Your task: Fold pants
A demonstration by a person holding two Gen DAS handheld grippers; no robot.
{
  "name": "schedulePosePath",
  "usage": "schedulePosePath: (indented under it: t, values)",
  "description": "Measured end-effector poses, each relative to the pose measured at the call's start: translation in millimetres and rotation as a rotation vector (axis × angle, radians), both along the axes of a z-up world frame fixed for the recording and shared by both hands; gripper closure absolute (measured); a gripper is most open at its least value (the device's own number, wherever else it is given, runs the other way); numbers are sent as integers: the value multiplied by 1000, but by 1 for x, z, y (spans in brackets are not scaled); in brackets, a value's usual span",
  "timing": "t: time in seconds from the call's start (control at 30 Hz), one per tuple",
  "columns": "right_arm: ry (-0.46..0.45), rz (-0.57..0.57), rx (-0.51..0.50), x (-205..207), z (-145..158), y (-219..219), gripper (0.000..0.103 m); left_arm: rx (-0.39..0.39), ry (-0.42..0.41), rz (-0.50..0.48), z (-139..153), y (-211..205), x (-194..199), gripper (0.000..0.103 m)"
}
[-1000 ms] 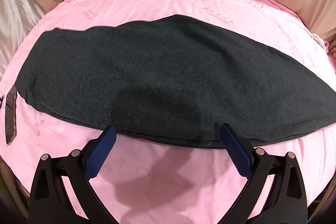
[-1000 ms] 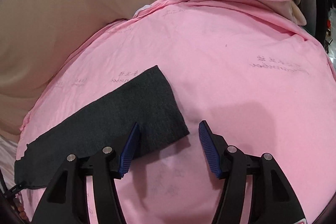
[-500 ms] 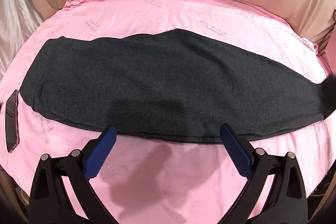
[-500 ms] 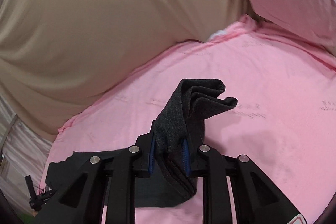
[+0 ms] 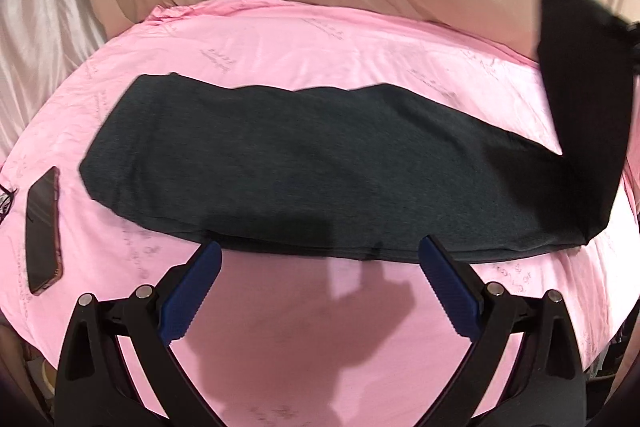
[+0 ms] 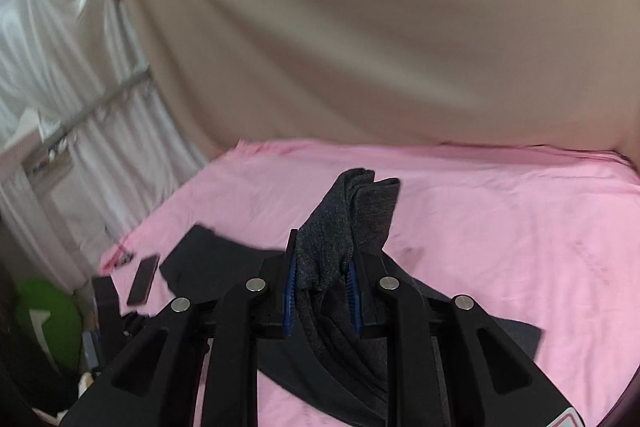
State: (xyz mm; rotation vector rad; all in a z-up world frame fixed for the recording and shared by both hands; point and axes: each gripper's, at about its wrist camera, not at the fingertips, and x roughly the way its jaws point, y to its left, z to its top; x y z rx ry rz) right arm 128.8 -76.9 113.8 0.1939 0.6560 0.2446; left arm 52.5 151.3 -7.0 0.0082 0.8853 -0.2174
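**A:** What lies in front of you, left to right?

**B:** At the far left a dark phone (image 5: 43, 229) rests on the pink bedsheet (image 5: 320, 51). Beside it the pants (image 5: 304, 171) begin: dark grey knit, folded lengthwise into one long band that runs across the bed. Your left tool (image 5: 320, 283) hovers just short of the near edge at the middle, its blue pads spread wide with nothing between them. At the far right the leg end (image 5: 576, 99) stands up off the sheet.

**A:** What holds that end up?

**B:** Your right tool (image 6: 321, 297). Its jaws have just been closing, and they are now clamped on a bunched handful of the cuff (image 6: 352, 215), which pokes out above the pads.

**A:** How will the cloth behave?

**B:** I judge it soft, light and limp. It bends sharply where it leaves the bed and has no stiffness of its own, so the lifted part will sag and may twist as you carry it over. Both layers look caught, though the bunching hides the edges. For your left tool, the near edge at mid-length seems the best spot to pin it.
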Motion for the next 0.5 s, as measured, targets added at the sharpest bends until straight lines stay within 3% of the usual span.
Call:
schedulePosePath:
  t: [0.17,0.33,0.5]
  values:
    - [152,90,-51,30,-72,62,84,-18,-8,40,2,26,1,6]
    - [271,133,-56,38,-135,85,83,-43,7,67,-5,41,3,6]
    - [332,146,-27,25,-155,84,64,-67,21,62,-9,40,4,6]
